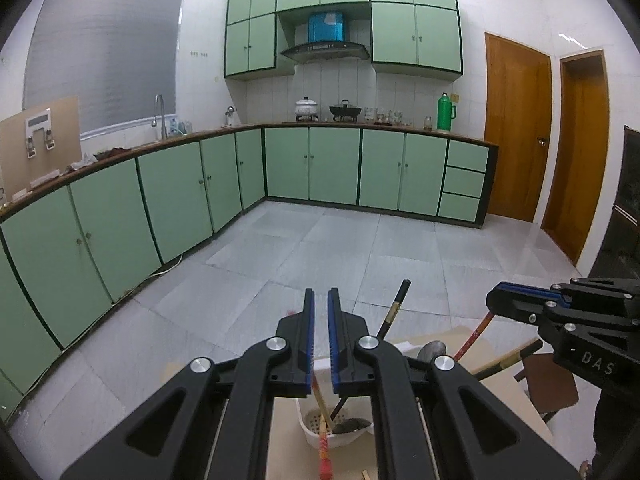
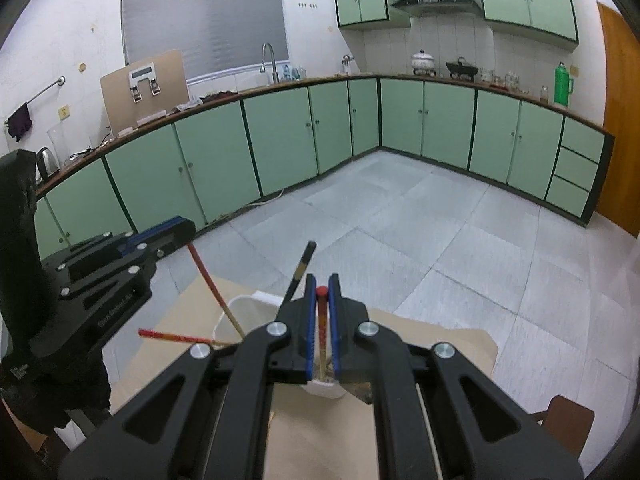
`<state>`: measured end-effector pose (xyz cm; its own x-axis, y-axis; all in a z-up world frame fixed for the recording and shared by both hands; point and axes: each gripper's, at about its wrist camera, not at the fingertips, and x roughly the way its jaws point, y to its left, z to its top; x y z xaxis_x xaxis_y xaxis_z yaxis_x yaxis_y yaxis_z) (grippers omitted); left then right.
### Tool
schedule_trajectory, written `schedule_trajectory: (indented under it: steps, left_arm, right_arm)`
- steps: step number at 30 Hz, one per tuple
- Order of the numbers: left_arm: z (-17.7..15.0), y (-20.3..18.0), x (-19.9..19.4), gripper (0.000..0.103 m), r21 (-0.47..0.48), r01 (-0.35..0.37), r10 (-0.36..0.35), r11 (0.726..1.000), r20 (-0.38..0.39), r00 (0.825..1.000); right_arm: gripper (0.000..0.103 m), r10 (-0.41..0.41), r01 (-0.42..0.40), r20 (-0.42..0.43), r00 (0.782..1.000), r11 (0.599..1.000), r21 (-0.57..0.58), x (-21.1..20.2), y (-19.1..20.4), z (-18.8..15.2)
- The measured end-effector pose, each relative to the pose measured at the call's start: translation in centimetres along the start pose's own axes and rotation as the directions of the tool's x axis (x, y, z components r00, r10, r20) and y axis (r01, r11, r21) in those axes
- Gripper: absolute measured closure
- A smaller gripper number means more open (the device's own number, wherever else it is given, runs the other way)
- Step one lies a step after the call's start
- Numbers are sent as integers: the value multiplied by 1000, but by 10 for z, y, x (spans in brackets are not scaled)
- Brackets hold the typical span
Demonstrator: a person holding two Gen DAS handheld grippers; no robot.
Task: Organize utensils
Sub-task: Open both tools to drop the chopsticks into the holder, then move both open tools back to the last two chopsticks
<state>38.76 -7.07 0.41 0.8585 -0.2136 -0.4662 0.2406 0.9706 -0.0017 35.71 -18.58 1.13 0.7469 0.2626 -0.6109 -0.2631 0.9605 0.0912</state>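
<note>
A white perforated holder (image 1: 320, 434) stands on a pale board and holds chopsticks and a spoon. My left gripper (image 1: 321, 300) sits above it with jaws nearly closed and nothing between them. A black chopstick (image 1: 394, 308) and a red-and-tan chopstick (image 1: 472, 334) stick up from the holder. My right gripper (image 2: 322, 284) is shut on a red-tipped chopstick (image 2: 321, 320) that stands upright in the holder (image 2: 240, 312). Two other red chopsticks (image 2: 208, 280) lean out to the left, and a black one (image 2: 300, 272) rises beside the left finger.
The holder stands on a cardboard-topped table (image 2: 440, 336). A brown chair seat (image 1: 552, 384) is at the right. Green kitchen cabinets (image 1: 312, 164) line the far walls across a grey tiled floor. The other gripper (image 1: 560, 312) shows at the right of the left wrist view.
</note>
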Motion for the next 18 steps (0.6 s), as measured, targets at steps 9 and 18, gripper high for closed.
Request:
schedule_trajectory:
  steps: [9, 18]
  left_arm:
    - [6, 10, -27, 76, -11, -14, 14, 1000, 36, 999]
    - [-20, 19, -87, 48, -50, -27, 31, 998, 75, 997]
  right_arm:
    - [73, -26, 25, 37, 999, 999, 28, -25, -9, -6]
    - [31, -65, 60, 121, 990, 997, 39, -81, -14, -40]
